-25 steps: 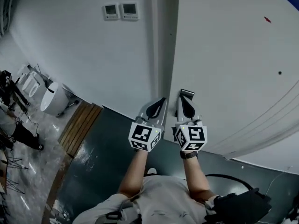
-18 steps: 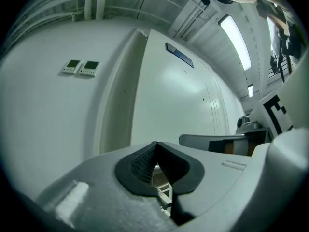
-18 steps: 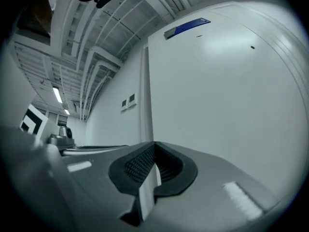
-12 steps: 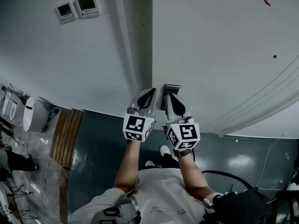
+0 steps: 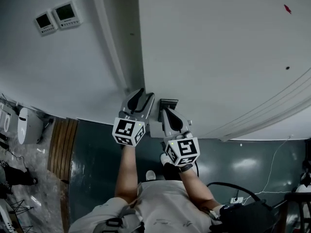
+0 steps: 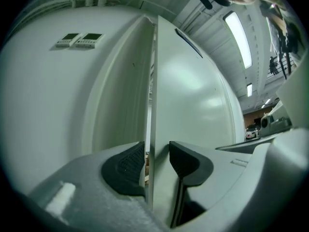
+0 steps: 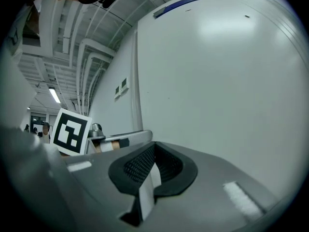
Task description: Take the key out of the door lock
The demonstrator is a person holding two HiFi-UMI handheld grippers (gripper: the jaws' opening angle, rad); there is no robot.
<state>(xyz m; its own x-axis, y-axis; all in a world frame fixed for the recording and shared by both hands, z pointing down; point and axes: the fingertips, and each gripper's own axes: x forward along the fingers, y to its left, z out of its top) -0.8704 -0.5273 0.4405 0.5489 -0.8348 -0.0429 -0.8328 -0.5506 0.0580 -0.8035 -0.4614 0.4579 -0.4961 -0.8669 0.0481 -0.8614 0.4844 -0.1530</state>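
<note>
left gripper view shows black ribbed fingers [image 6: 123,166] spread, having just been opening. the thin edge of the flat white door [image 6: 193,95] stands between them untouched, so the left gripper [image 6: 157,151] seems to have let go and merely straddles it. right gripper view shows the right gripper [image 7: 145,170] with fingers [image 7: 169,167] pressed together. a pale sliver sits in their seam, but i cannot tell what it is. only this view shows the grey metal lever handle [image 7: 120,139]. only the head view shows the grey lock fitting [image 5: 168,102] just beside both tools. the key itself cannot be made out anywhere.
</note>
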